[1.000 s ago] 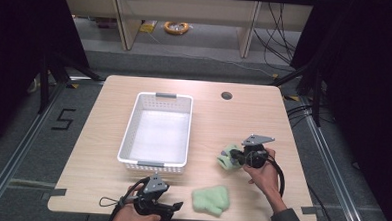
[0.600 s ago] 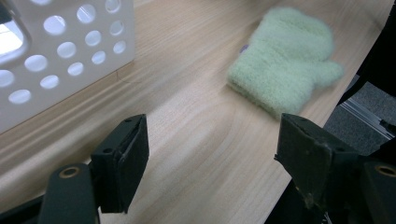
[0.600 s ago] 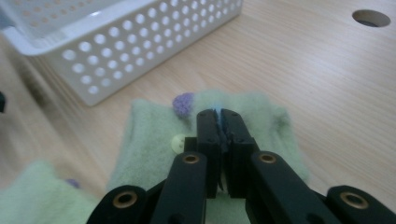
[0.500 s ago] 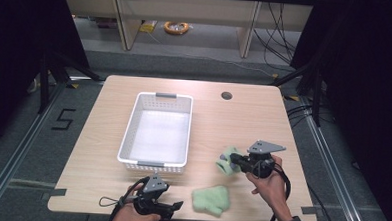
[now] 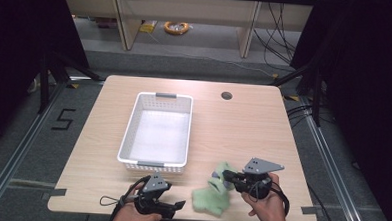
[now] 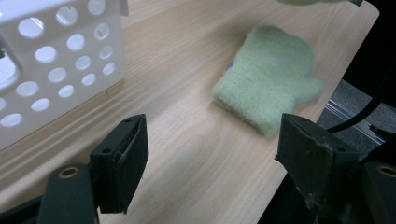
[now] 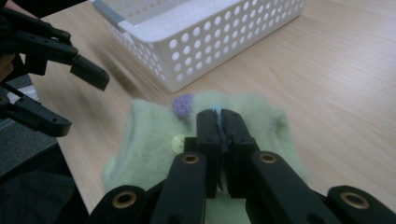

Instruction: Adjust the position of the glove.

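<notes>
Right gripper view looks straight down the right gripper (image 7: 219, 122), whose two black jaws are pressed together on a thin fold of a pale green fleece mitten (image 7: 154, 140). A small purple pom-pom (image 7: 183, 104) and a pale button (image 7: 178, 142) sit on the fabric just left of the jaws. In the high view this held mitten (image 5: 220, 174) sits lower centre-right of the frame, between the white perforated basket (image 5: 183, 135) and the right gripper (image 5: 229, 178).

A second green mitten (image 5: 210, 201) lies flat on the wooden table (image 5: 243, 127) near the bottom edge, just below and left of the held one; whether the two touch is hard to tell. In the left gripper view it (image 6: 268, 86) rests in the upper right of the frame, thumb toward the table edge, beyond the left gripper (image 6: 224, 158), whose jaws stand wide apart with nothing between them. In the high view the left gripper (image 5: 172, 205) is at the bottom centre-left, near that mitten.

Both mittens look light, soft and floppy, so they will likely sag and drape rather than hold shape, and there is little risk of damage. The fuzzy pile should give good friction. A pinch on a doubled layer at the cuff or mid-palm seems safest; gripping a single edge may let the cloth slide out.
</notes>
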`<state>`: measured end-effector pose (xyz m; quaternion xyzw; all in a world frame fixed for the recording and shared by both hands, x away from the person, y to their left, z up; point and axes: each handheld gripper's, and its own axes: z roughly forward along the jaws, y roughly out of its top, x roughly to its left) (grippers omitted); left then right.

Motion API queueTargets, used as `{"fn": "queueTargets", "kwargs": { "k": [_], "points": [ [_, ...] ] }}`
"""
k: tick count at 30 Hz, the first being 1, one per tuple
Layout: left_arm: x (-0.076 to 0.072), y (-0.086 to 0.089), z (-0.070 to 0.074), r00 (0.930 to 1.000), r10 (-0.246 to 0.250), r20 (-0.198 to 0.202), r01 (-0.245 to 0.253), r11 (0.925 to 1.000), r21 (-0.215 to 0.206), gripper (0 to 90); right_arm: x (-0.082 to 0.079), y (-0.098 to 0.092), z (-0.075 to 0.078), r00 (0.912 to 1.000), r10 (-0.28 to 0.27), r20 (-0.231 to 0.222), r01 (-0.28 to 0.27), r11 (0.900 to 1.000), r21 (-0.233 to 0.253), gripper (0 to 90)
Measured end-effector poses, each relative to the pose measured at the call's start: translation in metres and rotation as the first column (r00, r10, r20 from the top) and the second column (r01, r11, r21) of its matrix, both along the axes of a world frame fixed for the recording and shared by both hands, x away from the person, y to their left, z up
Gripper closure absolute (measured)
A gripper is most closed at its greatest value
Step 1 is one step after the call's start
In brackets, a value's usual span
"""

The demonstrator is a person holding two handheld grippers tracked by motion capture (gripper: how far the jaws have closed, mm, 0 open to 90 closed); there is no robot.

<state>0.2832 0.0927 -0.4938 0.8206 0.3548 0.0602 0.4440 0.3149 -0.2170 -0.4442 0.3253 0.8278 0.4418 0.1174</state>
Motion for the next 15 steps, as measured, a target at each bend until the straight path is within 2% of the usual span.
{"fn": "queueTargets", "kwargs": {
  "k": [1,2,3,4,5,6,7,8,9,10,11,12,14,15],
  "points": [
    [0.0,-0.001,0.0,0.9999,-0.012,0.004,0.012,0.9998,-0.018,24.2,-0.003,0.0,0.0,0.9999,-0.012,-0.01,0.012,1.0,0.001,87.3],
    [-0.001,-0.002,0.001,1.0,-0.004,-0.006,0.004,0.9998,-0.018,24.2,-0.006,0.001,0.0,0.9999,-0.015,0.001,0.015,1.0,0.002,87.3],
    [-0.002,-0.002,0.002,0.9999,-0.015,-0.002,0.015,0.9998,-0.012,24.2,-0.01,0.003,0.0,0.9995,-0.022,-0.021,0.022,1.0,0.01,87.3],
    [-0.002,-0.003,0.003,0.9996,-0.026,0.009,0.026,0.9994,-0.021,24.2,-0.011,0.003,-0.001,1.0,-0.003,0.004,0.003,1.0,0.003,87.3],
    [-0.003,-0.005,0.004,0.9998,-0.02,-0.002,0.02,0.9992,-0.035,24.2,-0.013,0.005,-0.001,1.0,0.001,-0.003,-0.001,1.0,0.003,87.2],
    [-0.004,-0.005,0.006,0.9996,-0.029,0.005,0.029,0.9993,-0.024,24.2,-0.016,0.006,-0.001,0.9999,-0.013,0.002,0.013,1.0,-0.005,87.2],
    [-0.005,-0.007,0.006,0.9994,-0.032,0.014,0.032,0.9986,-0.042,24.2,-0.017,0.006,-0.001,0.9998,0.002,0.019,-0.001,1.0,-0.017,87.2],
    [-0.005,-0.008,0.008,0.999,-0.043,0.013,0.043,0.9984,-0.038,24.2,-0.021,0.008,-0.001,0.9999,-0.009,0.008,0.009,1.0,-0.013,87.2],
    [-0.005,-0.008,0.009,0.9988,-0.048,-0.001,0.048,0.9982,-0.034,24.2,-0.021,0.009,-0.002,0.9997,0.007,0.021,-0.006,1.0,-0.025,87.1],
    [-0.007,-0.011,0.01,0.9992,-0.04,0.001,0.04,0.9979,-0.051,24.3,-0.024,0.011,-0.001,1.0,-0.001,0.007,0.001,1.0,-0.028,87.2],
    [-0.007,-0.013,0.011,0.9987,-0.05,0.007,0.05,0.9976,-0.048,24.5,-0.025,0.012,-0.002,0.9994,0.008,0.032,-0.007,0.999,-0.034,87.2],
    [-0.008,-0.015,0.012,0.9983,-0.057,0.009,0.057,0.9968,-0.055,24.8,-0.026,0.013,-0.002,0.9992,0.017,0.037,-0.016,0.999,-0.042,87.2],
    [-0.01,-0.022,0.015,0.997,-0.076,0.018,0.076,0.9956,-0.055,26.3,-0.029,0.016,-0.002,0.9994,0.014,0.032,-0.012,0.999,-0.045,87.1],
    [-0.01,-0.024,0.016,0.9964,-0.084,0.013,0.085,0.9946,-0.059,26.9,-0.031,0.018,-0.003,0.9999,0.011,0.012,-0.011,0.999,-0.043,87.1]
  ]
}}
